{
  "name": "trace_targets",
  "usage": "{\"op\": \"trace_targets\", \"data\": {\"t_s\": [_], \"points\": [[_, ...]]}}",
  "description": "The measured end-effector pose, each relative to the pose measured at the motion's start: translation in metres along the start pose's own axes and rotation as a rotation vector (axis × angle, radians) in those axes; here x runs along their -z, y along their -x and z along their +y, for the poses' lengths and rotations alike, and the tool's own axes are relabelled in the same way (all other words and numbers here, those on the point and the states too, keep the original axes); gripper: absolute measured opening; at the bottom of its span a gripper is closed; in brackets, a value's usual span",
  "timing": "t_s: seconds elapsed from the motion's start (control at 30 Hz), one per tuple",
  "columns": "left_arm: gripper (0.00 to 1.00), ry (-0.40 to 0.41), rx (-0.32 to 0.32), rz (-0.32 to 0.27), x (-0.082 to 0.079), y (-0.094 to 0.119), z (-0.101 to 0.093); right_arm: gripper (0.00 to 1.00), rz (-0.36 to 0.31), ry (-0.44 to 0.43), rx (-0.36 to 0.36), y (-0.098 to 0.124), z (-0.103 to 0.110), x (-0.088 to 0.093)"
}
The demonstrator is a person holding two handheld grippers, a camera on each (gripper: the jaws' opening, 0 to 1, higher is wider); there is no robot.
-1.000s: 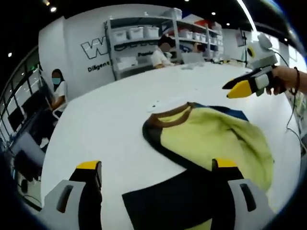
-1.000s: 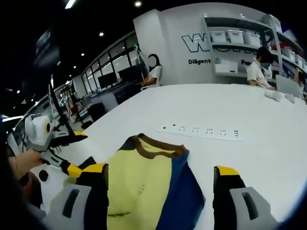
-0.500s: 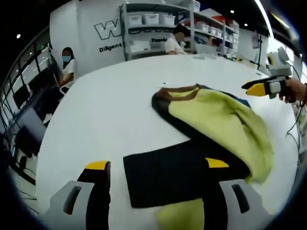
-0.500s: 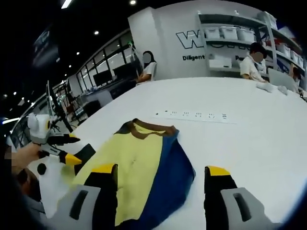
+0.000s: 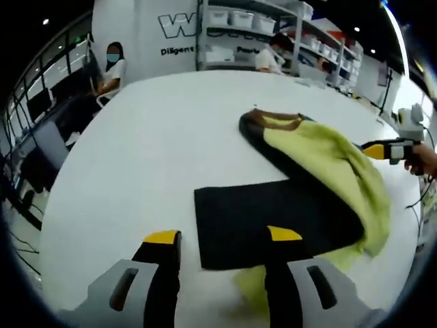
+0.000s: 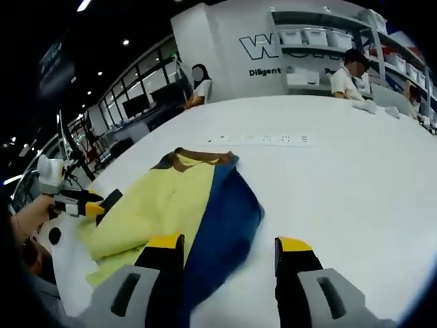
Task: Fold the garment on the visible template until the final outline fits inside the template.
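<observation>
Left gripper view has the garment (image 5: 307, 178) lying rumpled on the white table (image 5: 150, 137): a yellow body with a brown collar (image 5: 270, 117) at the far end, and a black sleeve (image 5: 266, 219) spread flat toward the camera. The left gripper (image 5: 222, 236) hovers over the sleeve's near edge with its jaws apart and nothing between them. The right gripper (image 5: 382, 149) shows at the garment's far side, held by a hand (image 5: 423, 158); whether its tips touch the cloth cannot be told there. Right gripper view shows the garment (image 6: 184, 205) with a blue panel (image 6: 225, 219) beside the yellow, near the table's edge. The right gripper (image 6: 229, 242) has its jaws spread, empty, above the blue panel's edge. Bare table (image 6: 355, 191) stretches wide past the garment. A power strip (image 6: 263, 139) lies just beyond the collar. Shelves (image 5: 273, 27) behind hold white bins (image 6: 321, 35); their contents cannot be seen.
</observation>
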State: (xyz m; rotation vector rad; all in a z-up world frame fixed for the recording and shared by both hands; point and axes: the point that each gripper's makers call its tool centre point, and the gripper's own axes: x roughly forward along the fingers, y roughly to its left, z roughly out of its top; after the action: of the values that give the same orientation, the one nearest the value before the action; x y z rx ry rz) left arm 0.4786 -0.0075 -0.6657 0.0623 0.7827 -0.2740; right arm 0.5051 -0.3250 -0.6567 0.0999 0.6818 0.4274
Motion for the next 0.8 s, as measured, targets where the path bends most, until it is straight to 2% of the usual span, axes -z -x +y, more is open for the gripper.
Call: {"op": "trace_targets", "data": {"t_s": [0.13,0.2,0.27,0.33,0.37,0.43,0.57,0.8], "points": [[0.36,-0.021,-0.007,0.005,0.001,-0.001,-0.001,0.43,0.015,0.005,0.013,-0.004,-0.003,0.008],[0.32,-0.045,-0.017,0.012,0.002,0.000,-0.003,0.33,0.001,0.014,0.057,-0.005,-0.010,0.006],[0.27,-0.085,-0.039,0.012,0.002,0.000,-0.001,0.27,0.006,0.013,0.069,-0.008,-0.011,0.008],[0.23,-0.065,-0.042,0.000,0.000,-0.001,0.000,0.25,0.010,0.009,0.075,-0.011,-0.011,0.010],[0.20,-0.067,-0.045,0.001,0.000,-0.001,0.001,0.23,0.008,0.008,0.077,-0.012,-0.010,0.010],[0.08,-0.074,-0.058,0.010,0.001,0.000,0.004,0.15,0.004,0.012,0.081,-0.013,-0.010,0.009],[0.04,-0.082,-0.062,0.004,0.000,0.001,0.006,0.01,0.004,0.062,0.109,-0.012,-0.011,0.005],[0.03,-0.089,-0.137,-0.049,-0.011,0.014,0.026,0.00,0.038,0.123,0.156,-0.006,-0.026,0.001]]}}
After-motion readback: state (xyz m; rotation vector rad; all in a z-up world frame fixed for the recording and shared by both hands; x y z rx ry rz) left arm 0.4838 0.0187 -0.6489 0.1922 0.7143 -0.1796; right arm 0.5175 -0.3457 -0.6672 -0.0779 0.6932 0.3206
